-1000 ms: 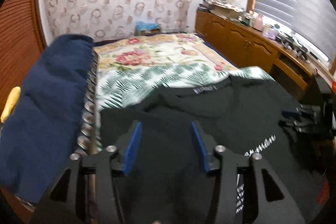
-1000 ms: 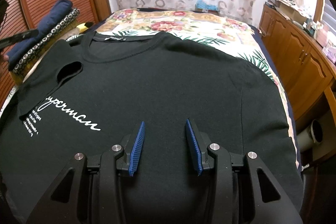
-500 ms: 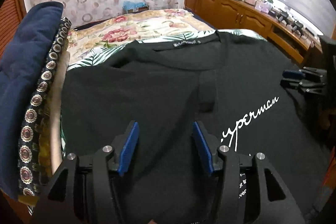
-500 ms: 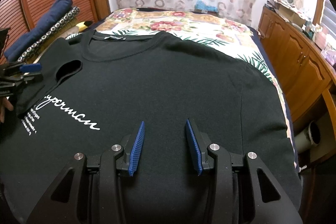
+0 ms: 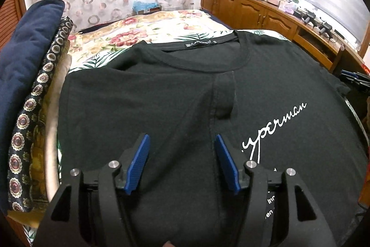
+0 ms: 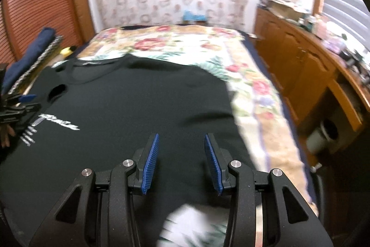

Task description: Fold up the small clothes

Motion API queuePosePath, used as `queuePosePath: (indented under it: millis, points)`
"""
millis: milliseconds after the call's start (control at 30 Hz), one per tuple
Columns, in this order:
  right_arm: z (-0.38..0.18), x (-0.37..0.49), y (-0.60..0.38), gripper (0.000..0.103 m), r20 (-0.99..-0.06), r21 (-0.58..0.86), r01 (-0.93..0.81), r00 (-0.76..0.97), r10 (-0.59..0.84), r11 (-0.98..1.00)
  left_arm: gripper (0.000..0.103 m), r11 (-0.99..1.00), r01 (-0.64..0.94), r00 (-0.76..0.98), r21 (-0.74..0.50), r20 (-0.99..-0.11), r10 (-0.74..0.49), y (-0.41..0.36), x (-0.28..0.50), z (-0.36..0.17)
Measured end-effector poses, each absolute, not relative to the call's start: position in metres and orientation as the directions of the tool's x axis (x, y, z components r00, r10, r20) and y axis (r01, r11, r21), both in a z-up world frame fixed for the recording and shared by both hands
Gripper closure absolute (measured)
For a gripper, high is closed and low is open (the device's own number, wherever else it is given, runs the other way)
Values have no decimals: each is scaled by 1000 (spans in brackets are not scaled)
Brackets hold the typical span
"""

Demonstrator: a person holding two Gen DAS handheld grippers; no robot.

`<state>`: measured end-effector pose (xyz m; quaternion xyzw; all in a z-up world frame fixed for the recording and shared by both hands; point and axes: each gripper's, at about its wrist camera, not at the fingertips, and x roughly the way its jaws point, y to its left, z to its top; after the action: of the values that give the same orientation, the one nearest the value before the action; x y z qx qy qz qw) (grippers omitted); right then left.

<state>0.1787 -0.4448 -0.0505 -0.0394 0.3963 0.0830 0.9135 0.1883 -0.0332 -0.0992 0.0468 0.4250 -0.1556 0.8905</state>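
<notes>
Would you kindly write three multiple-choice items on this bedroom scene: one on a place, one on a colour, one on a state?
1. Where does the black T-shirt lie?
A. on the bed
B. on the wooden cabinet
C. on the floor

2. What colour is the script lettering on it?
A. red
B. white
C. yellow

3. How is the shirt's side under the left tongs?
A. folded in over the front
B. spread flat outward
C. rolled into a ball

Answers: 1 A, floral bedding shows around it. 2 B, the script reads white on black. 3 A, the sleeve lies on the chest below the collar.
</notes>
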Motion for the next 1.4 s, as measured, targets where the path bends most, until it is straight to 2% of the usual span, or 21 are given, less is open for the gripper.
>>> queuePosePath:
  millis: [200, 367, 633, 700, 800, 900, 1167, 1400]
  points:
    - [-61, 168, -481, 58, -761, 3, -103, 645, 69, 995, 36, 942, 333, 585, -40, -775, -239, -36, 188, -100]
    - [-76, 166, -486, 58, -794, 14, -96, 603, 69, 995, 34, 941, 336, 582, -44, -775, -244, -35, 189, -100]
    - [-80, 166, -496, 58, -783, 126, -63, 606, 139, 990, 32, 941, 336, 582, -42, -776, -243, -36, 190, -100]
    - [-79, 167, -492, 67, -779, 133, -68, 610, 147, 989, 32, 941, 336, 582, -41, -776, -241, -36, 190, -100]
    - [-77, 166, -483, 76, -772, 87, -107, 621, 135, 990, 31, 941, 336, 583, -40, -776, -241, -36, 189, -100]
    - [-75, 166, -475, 91, -771, 31, -109, 630, 93, 994, 31, 941, 335, 583, -38, -777, -239, -36, 190, -100]
    - [-52, 169, -461, 97, -715, -43, -133, 697, 62, 990, 31, 941, 335, 583, -39, -777, -239, -37, 189, -101]
    - [-27, 184, -426, 97, -670, -25, -253, 723, 172, 967, 30, 942, 335, 583, -39, -777, -239, -37, 189, -101]
